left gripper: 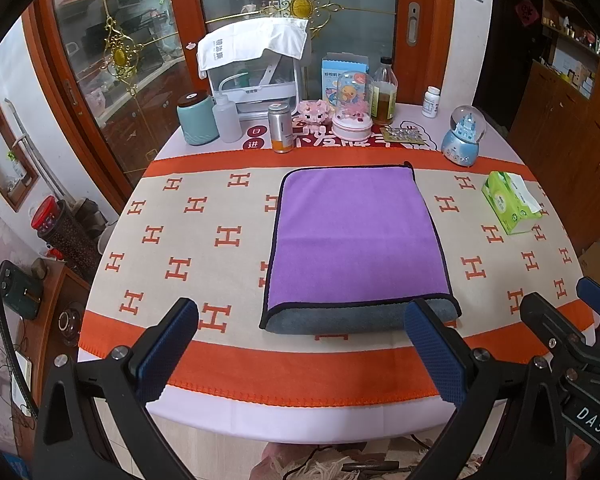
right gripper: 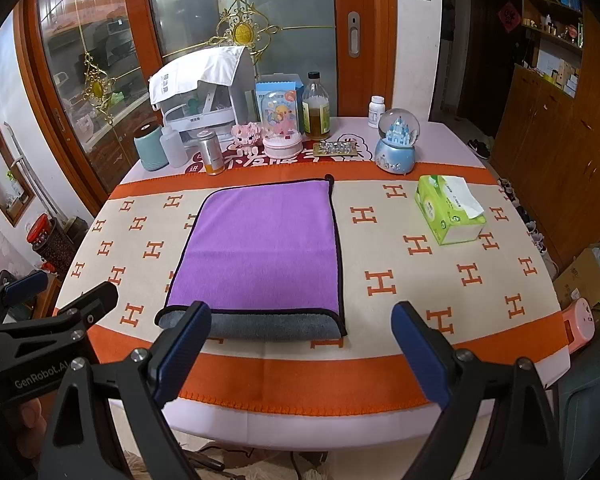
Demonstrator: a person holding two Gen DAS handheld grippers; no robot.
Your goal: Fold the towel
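Towel [left gripper: 356, 236] lies flat on the H-patterned cloth [left gripper: 188, 240], folded, purple face up, grey underside showing as a band along its near edge; black piping runs round the border. All places below are taken from the towel. Left gripper [left gripper: 300, 344] hangs above the near table edge, just short of the towel's near edge, fingers spread wide and holding nothing; its right finger [left gripper: 436, 352] overlaps the towel's near right corner in view, contact unclear. Right gripper [right gripper: 300, 344] sits beside it, level with the towel's near right corner, fingers likewise spread and empty; its left finger [right gripper: 180, 348] overlaps the grey band in view. Tissue pack [right gripper: 450, 208] lies to the right of the towel, well apart. Snow globe [right gripper: 398, 140] stands beyond the far right corner. Behind the far edge, a row: silver can [left gripper: 281, 128], teal jar [left gripper: 196, 118], white squeeze bottle [left gripper: 226, 116], pink dome toy [left gripper: 352, 106], oil bottle [left gripper: 384, 94], pill bottle [left gripper: 431, 102].
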